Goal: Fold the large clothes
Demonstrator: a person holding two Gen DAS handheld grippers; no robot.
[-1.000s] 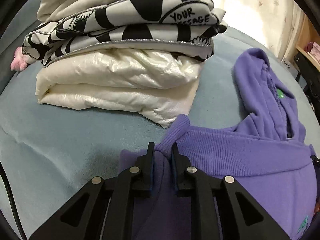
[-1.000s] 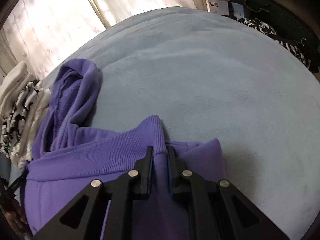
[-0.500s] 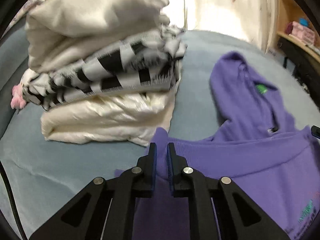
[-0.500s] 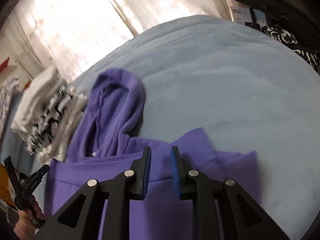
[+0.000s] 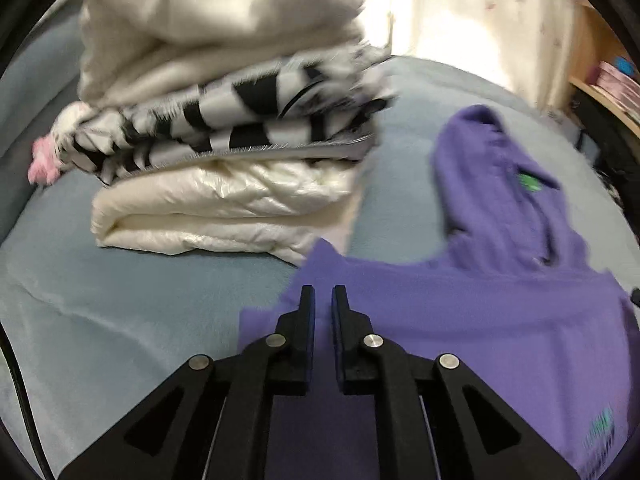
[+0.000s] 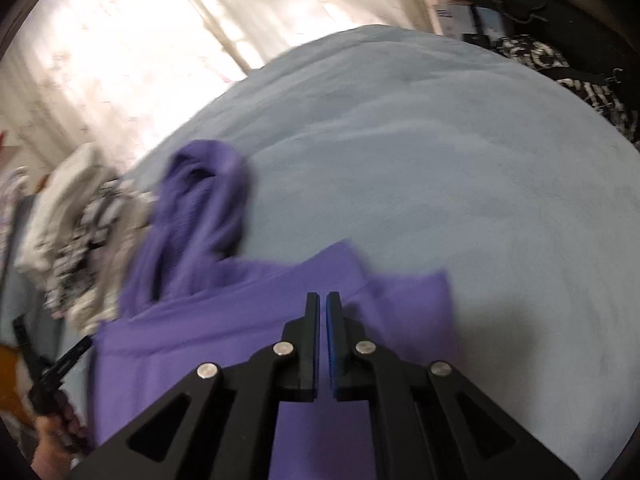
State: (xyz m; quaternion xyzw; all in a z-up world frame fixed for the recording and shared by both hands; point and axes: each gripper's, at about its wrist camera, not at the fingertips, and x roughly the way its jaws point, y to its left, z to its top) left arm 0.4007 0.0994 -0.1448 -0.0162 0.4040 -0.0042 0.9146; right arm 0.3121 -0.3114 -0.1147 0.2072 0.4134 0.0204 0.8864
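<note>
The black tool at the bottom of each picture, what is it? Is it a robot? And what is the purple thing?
It is not a robot. A person holds one tool in each hand, and each has a camera looking along its two fingers. One picture comes from the left tool, the other from the right tool. On the blue bed lie a purple hoodie and a pile of folded clothes. Both tools are shut, and each looks to be pinching the hoodie's edge. The right one's jaws have just closed. In the right tool's picture, at the lower left, you can see the hand that holds the other tool.
</note>
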